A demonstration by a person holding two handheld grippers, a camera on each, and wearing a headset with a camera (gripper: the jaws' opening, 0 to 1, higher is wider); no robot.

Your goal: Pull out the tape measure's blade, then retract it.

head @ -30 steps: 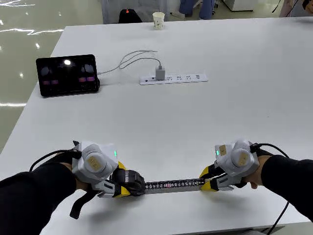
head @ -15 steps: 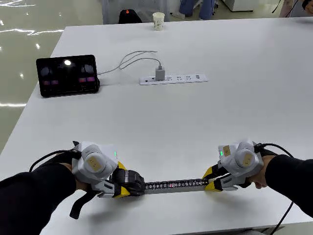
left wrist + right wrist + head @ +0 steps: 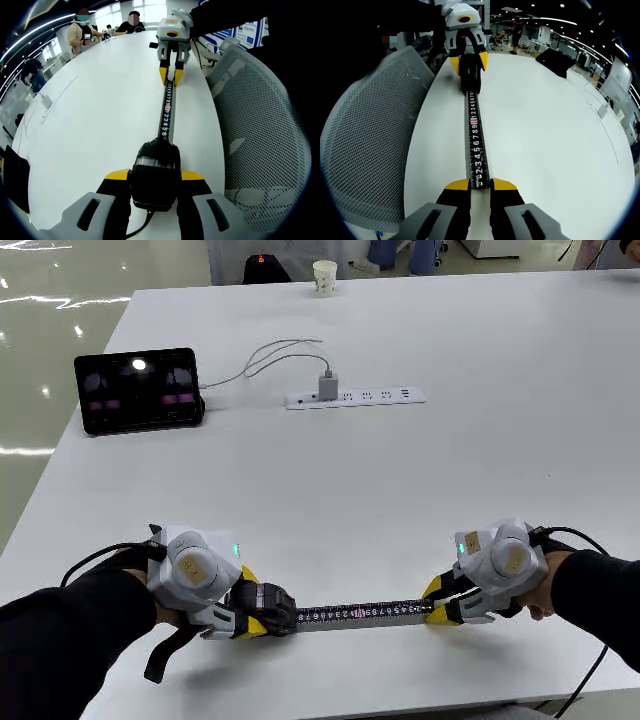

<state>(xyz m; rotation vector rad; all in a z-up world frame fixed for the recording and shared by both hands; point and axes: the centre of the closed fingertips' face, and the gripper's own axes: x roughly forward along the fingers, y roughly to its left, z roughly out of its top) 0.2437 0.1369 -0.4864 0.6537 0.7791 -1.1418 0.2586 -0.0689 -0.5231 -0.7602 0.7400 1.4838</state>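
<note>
Left gripper (image 3: 248,612) clenched on the tape measure (image 3: 274,608) — right gripper (image 3: 432,601) pinching the blade (image 3: 365,613) tip; blade stretched straight between them, near the table (image 3: 400,490) edge.

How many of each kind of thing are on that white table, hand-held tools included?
grippers: 2, the left gripper and the right gripper
tape measure: 1
tablet: 1
power strip: 1
charger: 1
paper cup: 1
Total: 7
</note>
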